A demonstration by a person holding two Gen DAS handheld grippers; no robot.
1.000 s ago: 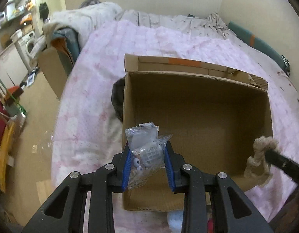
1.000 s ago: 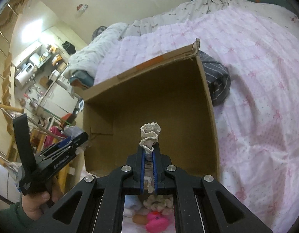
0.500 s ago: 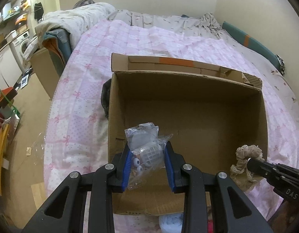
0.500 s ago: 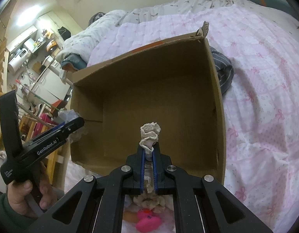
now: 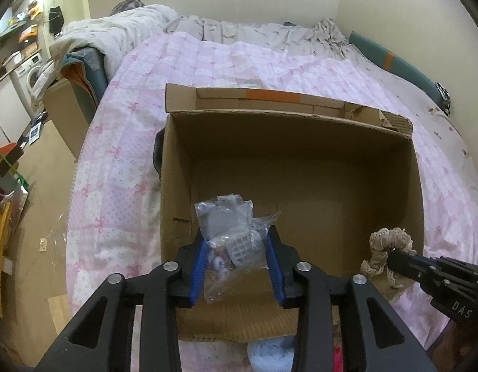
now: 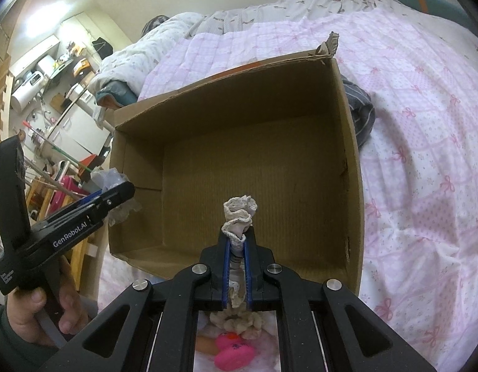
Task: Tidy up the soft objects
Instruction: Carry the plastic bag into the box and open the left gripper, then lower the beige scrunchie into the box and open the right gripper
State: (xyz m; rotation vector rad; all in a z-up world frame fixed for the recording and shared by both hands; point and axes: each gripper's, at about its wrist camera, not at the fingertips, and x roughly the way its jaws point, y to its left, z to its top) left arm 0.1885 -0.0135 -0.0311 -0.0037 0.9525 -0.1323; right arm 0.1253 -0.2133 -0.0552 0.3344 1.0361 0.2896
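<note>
An open, empty cardboard box (image 5: 288,167) sits on the pink quilted bed; it also shows in the right wrist view (image 6: 239,161). My left gripper (image 5: 236,241) is shut on a clear plastic bag (image 5: 232,232) of small items, held over the box's near left corner. My right gripper (image 6: 237,238) is shut on a beige lace scrunchie (image 6: 239,214), held over the box's near wall; the scrunchie also shows in the left wrist view (image 5: 387,248). In the right wrist view the left gripper (image 6: 115,198) reaches in from the left.
A dark striped cloth (image 6: 360,114) lies against the box's right side. A pink toy (image 6: 236,353) and a pale blue item (image 5: 270,350) lie on the bed below the grippers. A rumpled duvet (image 5: 115,34) lies at the head of the bed. The floor and cluttered shelves are to the left.
Both grippers have moved forward and higher over the box with their loads still held. The box interior shows more fully now.
</note>
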